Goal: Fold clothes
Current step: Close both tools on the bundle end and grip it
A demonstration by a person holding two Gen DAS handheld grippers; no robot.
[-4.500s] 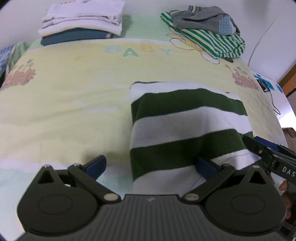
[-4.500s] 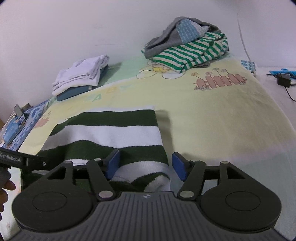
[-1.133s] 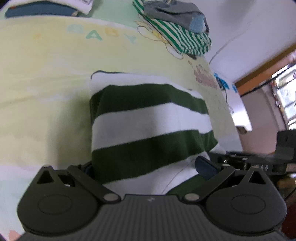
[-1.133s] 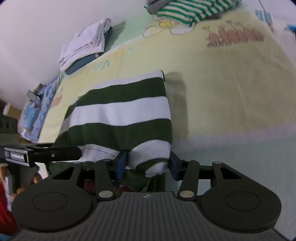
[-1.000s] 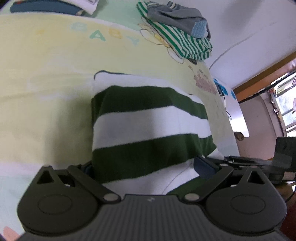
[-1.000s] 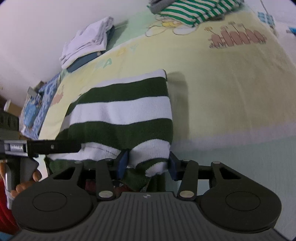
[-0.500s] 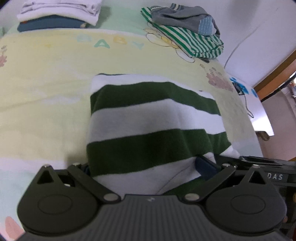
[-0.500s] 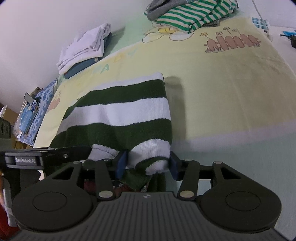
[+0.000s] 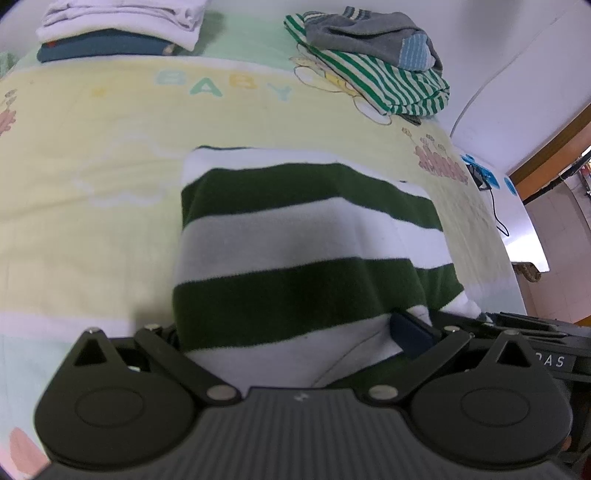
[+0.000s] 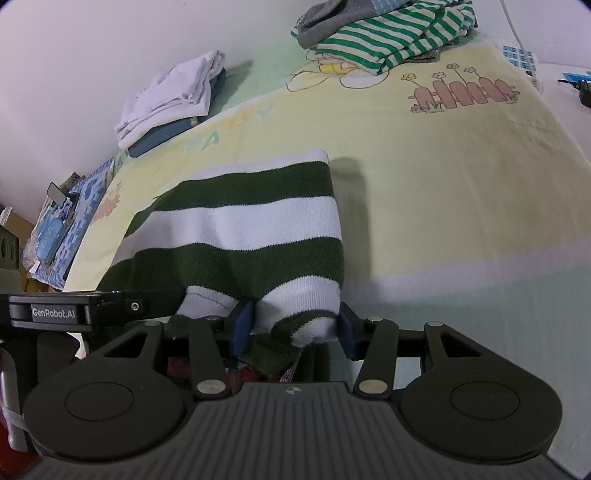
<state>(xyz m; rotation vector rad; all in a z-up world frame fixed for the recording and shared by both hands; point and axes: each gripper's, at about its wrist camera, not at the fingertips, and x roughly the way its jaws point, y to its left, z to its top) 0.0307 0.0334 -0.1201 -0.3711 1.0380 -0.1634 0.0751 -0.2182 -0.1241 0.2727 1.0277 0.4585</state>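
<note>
Clamping the striped sweater point(image 9: 295, 236) at the bed's point(image 9: 92, 155) near edge, the left gripper point(image 9: 291, 332) and the right gripper point(image 10: 293, 326) each grasp a bunched corner, a folded stack point(image 9: 118, 26) done at the far-left corner, a heap point(image 9: 373, 62) waiting far-right.

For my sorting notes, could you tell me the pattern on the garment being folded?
The sweater has wide dark green and white horizontal stripes, clearest in the left wrist view.

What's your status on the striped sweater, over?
Left gripper and right gripper both straddle the near edge of the green-and-white striped sweater, folded on the blanket. Nothing in the way.
</note>
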